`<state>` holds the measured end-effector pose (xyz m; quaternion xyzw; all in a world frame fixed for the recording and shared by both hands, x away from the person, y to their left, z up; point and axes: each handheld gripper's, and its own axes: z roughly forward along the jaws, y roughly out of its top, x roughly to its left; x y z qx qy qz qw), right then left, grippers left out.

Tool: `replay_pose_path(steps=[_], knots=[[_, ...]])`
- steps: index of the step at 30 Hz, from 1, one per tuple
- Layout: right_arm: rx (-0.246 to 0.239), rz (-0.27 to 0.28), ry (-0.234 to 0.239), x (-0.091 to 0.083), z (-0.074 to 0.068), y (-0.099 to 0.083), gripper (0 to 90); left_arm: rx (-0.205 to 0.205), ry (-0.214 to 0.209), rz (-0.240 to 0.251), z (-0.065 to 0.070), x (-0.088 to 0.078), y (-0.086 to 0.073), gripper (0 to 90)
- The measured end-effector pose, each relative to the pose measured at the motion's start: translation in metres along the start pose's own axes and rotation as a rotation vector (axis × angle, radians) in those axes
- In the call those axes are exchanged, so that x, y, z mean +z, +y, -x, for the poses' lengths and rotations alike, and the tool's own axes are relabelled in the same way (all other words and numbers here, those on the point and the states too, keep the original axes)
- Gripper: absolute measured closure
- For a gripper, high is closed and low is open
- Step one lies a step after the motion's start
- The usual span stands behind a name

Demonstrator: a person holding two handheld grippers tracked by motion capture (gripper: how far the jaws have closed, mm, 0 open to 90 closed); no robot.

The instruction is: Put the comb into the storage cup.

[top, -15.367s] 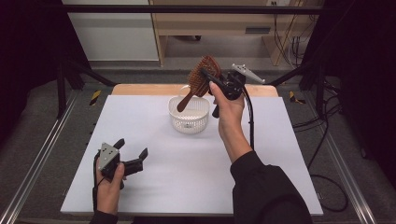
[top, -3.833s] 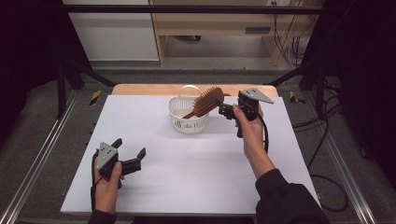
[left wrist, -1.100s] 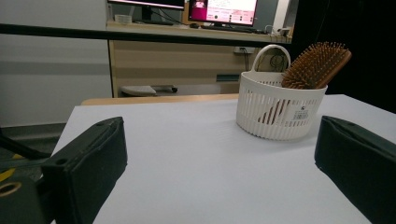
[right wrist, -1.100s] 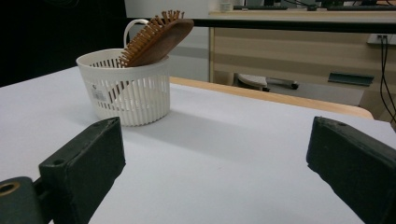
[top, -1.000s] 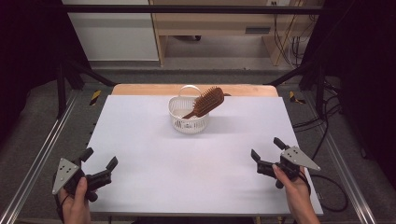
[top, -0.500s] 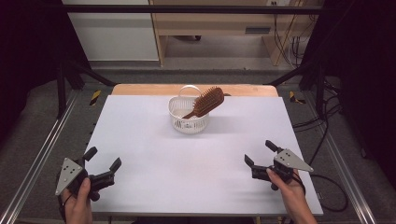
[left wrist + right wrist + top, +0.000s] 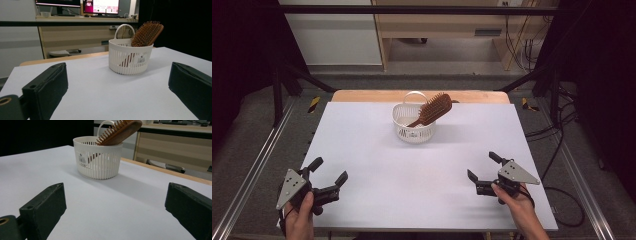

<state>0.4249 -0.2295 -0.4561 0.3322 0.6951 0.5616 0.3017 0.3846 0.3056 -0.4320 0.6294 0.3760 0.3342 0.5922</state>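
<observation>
A brown wooden hairbrush (image 7: 433, 109) (image 7: 147, 33) (image 7: 119, 131) stands handle-down in a small white slotted basket (image 7: 410, 131) (image 7: 130, 60) (image 7: 98, 162) at the far middle of the white table (image 7: 422, 175), its bristled head leaning out over the rim. My left gripper (image 7: 329, 176) (image 7: 120, 87) rests open near the front left corner, nothing between its jaws. Over at the front right, my right gripper (image 7: 482, 167) (image 7: 117, 207) is also open and holds nothing. Both point toward the basket from well short of it.
A wooden strip (image 7: 362, 95) runs along the table's far edge. Metal frame rails (image 7: 257, 165) flank the table. A wooden desk (image 7: 75, 32) with monitors (image 7: 100, 6) stands beyond it. Cables (image 7: 562, 195) lie on the floor at the right.
Earlier the right gripper carried the hairbrush over the basket and left it standing there. Over the last second both hands have edged slightly inward along the front edge, jaws staying open.
</observation>
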Motion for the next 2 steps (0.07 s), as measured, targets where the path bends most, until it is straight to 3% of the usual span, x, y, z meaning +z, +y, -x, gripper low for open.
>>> replay_pose_path(steps=[2], knots=[[-0.004, -0.004, 0.000, 0.0005, -0.0004, -0.0003, 3.7, -0.003, 0.000, -0.001, 0.0003, 0.0009, -0.0003, 2.3]])
